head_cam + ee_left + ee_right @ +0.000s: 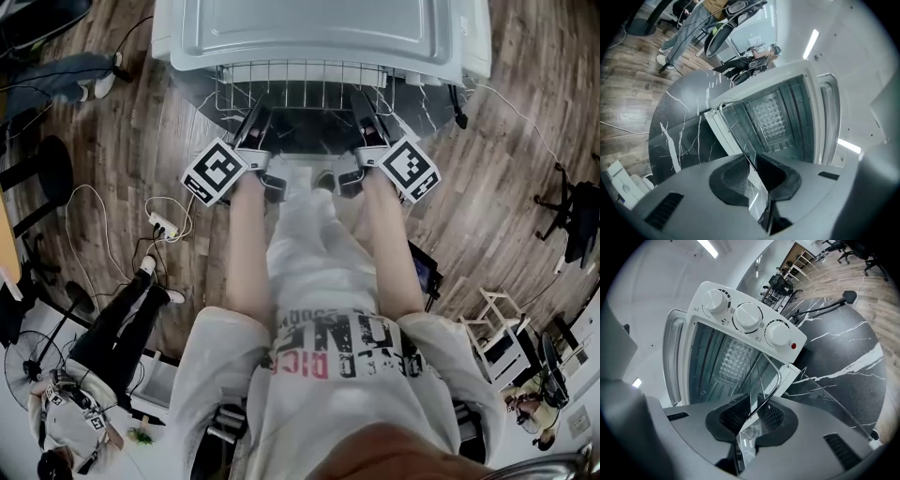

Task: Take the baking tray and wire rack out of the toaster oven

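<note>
Metal wire rack [309,84] clenched by left claw [253,120], right claw [367,117]; knobs [749,317] only in right gripper view.

I found black and red lettering on my shirt [337,352], upside down, not reliably legible. Coded square markers stood on my left gripper [255,117] and right gripper [367,108]. Toaster oven [759,336] knob symbols were illegible.

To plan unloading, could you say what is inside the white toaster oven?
A silver wire rack juts from the open front of the white toaster oven, and its dimpled metal back wall shows behind. The rack covers whatever lies beneath; no baking tray can be made out.
</note>
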`<state>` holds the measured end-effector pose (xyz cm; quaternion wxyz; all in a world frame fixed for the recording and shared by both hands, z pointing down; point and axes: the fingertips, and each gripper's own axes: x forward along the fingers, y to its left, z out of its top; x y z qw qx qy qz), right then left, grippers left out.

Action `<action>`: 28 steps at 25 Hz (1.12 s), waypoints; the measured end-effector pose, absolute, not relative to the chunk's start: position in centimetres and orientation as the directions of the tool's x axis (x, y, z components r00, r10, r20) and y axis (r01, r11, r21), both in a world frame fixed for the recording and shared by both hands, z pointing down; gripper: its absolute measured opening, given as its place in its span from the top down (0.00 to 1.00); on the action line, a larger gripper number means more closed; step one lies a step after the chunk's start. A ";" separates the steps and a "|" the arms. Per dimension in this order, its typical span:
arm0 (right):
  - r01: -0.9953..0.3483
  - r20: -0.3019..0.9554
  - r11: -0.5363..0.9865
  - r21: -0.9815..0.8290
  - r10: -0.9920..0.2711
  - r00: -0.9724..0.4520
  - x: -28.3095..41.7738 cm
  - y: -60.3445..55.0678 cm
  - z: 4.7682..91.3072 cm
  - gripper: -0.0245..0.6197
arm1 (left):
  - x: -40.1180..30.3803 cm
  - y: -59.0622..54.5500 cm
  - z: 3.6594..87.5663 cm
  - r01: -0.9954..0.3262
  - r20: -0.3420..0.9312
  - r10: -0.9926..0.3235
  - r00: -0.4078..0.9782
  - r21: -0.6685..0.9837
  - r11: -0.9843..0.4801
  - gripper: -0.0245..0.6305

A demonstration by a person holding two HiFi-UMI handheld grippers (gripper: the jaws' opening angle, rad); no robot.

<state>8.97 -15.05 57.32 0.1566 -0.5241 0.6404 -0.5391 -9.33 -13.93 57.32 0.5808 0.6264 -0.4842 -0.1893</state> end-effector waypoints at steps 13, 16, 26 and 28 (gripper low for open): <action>-0.495 0.366 -0.137 -0.858 -0.840 -0.401 9.0 -12.7 56.5 0.90 | -9.2 -11.3 56.3 -0.388 0.314 -0.833 0.456 0.912 0.132 0.89; -0.491 0.364 -0.137 -0.860 -0.840 -0.402 9.1 -12.2 56.3 0.90 | -9.1 -10.8 56.0 -0.388 0.311 -0.834 0.456 0.913 0.129 0.89; -0.497 0.329 -0.089 -0.863 -0.846 -0.420 9.6 -10.1 54.0 0.90 | -8.5 -8.4 53.8 -0.389 0.278 -0.849 0.450 0.916 0.094 0.89; -0.504 0.319 -0.067 -0.861 -0.844 -0.432 9.2 -9.8 53.6 0.90 | -8.8 -8.0 53.3 -0.388 0.258 -0.853 0.454 0.919 0.071 0.90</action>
